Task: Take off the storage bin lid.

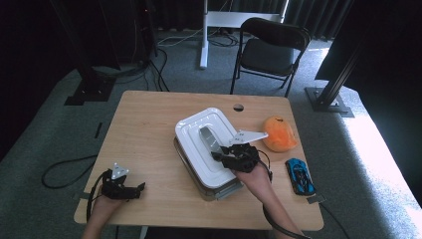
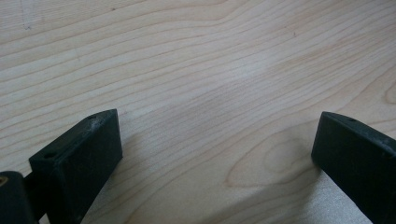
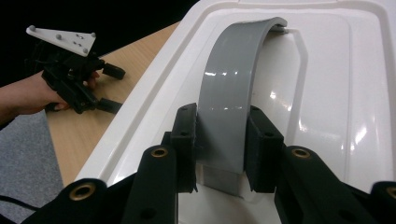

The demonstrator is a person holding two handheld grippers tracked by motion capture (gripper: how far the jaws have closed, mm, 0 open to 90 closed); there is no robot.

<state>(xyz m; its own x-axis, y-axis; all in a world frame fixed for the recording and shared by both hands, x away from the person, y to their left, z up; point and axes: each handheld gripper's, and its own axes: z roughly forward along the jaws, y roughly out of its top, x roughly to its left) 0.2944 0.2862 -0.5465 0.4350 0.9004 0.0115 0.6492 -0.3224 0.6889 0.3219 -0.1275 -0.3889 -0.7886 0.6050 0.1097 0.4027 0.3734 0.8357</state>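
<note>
Right gripper (image 3: pixel 219 140) clamped on the grey handle (image 3: pixel 231 93) of the white lid (image 3: pixel 327 93).

Nearest the lens in the right gripper view, the two black jaws press against either side of the arched grey handle at its near end — the handle curves up and away along the middle of the lid. In the high view the right gripper (image 1: pixel 221 155) sits over the lid (image 1: pixel 196 134), which lies on a metal box (image 1: pixel 219 191) at the middle of the wooden table (image 1: pixel 144 129). The left gripper (image 1: pixel 139 188) rests near the table's front left corner, well apart from the box — its jaws stand wide open over bare wood with nothing between them. An orange soft toy (image 1: pixel 279 133) lies to the right of the lid, and a blue toy car (image 1: pixel 300 176) lies near the table's right edge.
</note>
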